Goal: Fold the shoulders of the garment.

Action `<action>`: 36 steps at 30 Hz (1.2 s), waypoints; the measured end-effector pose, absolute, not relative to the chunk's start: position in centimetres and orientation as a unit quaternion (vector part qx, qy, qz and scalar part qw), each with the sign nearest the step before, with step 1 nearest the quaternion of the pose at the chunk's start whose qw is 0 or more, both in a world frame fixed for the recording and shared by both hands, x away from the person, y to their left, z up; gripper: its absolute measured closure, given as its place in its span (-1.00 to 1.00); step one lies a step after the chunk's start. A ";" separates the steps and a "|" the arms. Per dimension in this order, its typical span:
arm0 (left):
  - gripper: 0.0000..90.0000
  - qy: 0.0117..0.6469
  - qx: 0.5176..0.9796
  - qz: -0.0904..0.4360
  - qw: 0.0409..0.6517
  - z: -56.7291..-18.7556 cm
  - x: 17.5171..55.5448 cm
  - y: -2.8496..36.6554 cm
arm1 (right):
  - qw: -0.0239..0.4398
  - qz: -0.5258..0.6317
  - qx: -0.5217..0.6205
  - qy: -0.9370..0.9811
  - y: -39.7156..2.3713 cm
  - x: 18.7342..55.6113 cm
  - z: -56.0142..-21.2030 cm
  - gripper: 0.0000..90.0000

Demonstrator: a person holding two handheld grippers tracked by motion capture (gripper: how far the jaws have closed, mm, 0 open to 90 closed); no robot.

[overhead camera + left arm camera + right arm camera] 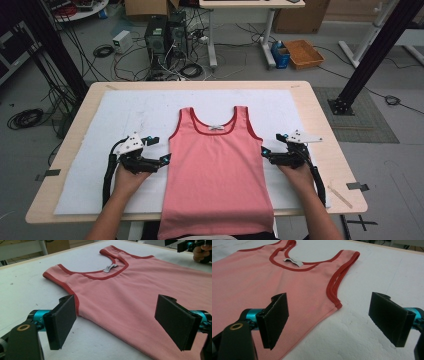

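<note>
Our left gripper (116, 322) and right gripper (329, 323) stood wide apart at mid-frame, risking snagging both layers of the pink tank top (217, 165)

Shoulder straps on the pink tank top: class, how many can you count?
2. The left strap lies on the side of the left gripper; the right strap on the side of the right gripper.

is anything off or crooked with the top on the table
Mostly no. The pink top lies flat and straight on the white mat, neck away from the person. One oddity: its hem hangs over the table's near edge. Both grippers, left and right, are open beside it.
</note>
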State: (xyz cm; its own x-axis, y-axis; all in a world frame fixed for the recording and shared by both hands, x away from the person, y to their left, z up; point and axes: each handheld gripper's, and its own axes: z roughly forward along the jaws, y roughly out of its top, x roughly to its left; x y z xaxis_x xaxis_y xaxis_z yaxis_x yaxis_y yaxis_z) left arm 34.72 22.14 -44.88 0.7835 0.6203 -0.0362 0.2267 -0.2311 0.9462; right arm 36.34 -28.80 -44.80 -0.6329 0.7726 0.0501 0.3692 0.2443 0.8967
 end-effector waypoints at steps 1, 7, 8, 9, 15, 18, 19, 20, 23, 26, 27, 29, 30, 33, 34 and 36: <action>-0.61 0.280 0.763 0.176 0.556 -44.9 34.7 22.2 | 0.208 0.488 0.374 0.761 -28.8 36.4 -44.8 -0.64; -0.61 0.282 0.762 0.177 0.556 -44.9 34.7 22.2 | 0.206 0.490 0.374 0.760 -28.9 36.4 -44.8 -0.64; -0.61 0.280 0.762 0.180 0.555 -44.9 34.6 22.1 | 0.206 0.491 0.374 0.760 -28.9 36.4 -44.8 -0.64; -0.61 0.280 0.762 0.181 0.555 -44.9 34.6 22.1 | 0.205 0.491 0.375 0.760 -28.9 36.4 -44.8 -0.64; -0.61 0.282 0.761 0.179 0.557 -44.9 34.7 22.2 | 0.207 0.489 0.375 0.760 -28.9 36.4 -44.8 -0.64; -0.61 0.279 0.761 0.180 0.557 -44.9 34.6 22.2 | 0.208 0.486 0.377 0.761 -28.8 36.3 -44.8 -0.64; -0.61 0.278 0.762 0.182 0.556 -44.9 34.6 22.1 | 0.210 0.486 0.375 0.761 -28.8 36.3 -44.8 -0.64; -0.61 0.277 0.762 0.182 0.556 -44.9 34.6 22.1 | 0.210 0.486 0.375 0.761 -28.8 36.3 -44.8 -0.64; -0.61 0.279 0.761 0.180 0.558 -44.9 34.6 22.2 | 0.209 0.488 0.377 0.759 -28.8 36.4 -44.8 -0.64; -0.61 0.279 0.759 0.178 0.561 -44.9 34.7 22.3 | 0.205 0.489 0.380 0.758 -28.9 36.4 -44.8 -0.64; -0.61 0.278 0.759 0.178 0.561 -44.9 34.6 22.3 | 0.203 0.490 0.382 0.757 -29.0 36.5 -44.8 -0.64; -0.61 0.278 0.759 0.177 0.561 -44.9 34.6 22.2 | 0.198 0.492 0.386 0.754 -29.1 36.6 -44.8 -0.64; -0.61 0.278 0.760 0.177 0.561 -44.9 34.6 22.2 | 0.197 0.493 0.387 0.754 -29.1 36.6 -44.8 -0.64; -0.61 0.278 0.759 0.177 0.561 -44.9 34.6 22.3 | 0.195 0.495 0.391 0.751 -29.2 36.6 -44.7 -0.64; -0.61 0.278 0.759 0.177 0.562 -44.9 34.7 22.3 | 0.194 0.495 0.391 0.751 -29.2 36.6 -44.7 -0.64; -0.61 0.279 0.758 0.176 0.563 -44.9 34.7 22.3 | 0.193 0.495 0.390 0.752 -29.2 36.6 -44.6 -0.64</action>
State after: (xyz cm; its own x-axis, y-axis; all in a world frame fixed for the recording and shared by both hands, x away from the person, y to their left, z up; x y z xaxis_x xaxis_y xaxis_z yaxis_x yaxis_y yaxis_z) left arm 34.66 22.30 -44.90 0.7825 0.6209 -0.0464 0.2243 -0.2117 0.9512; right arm 36.65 -29.24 -44.61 -0.6210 0.7780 0.0958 0.3950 0.2050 0.8955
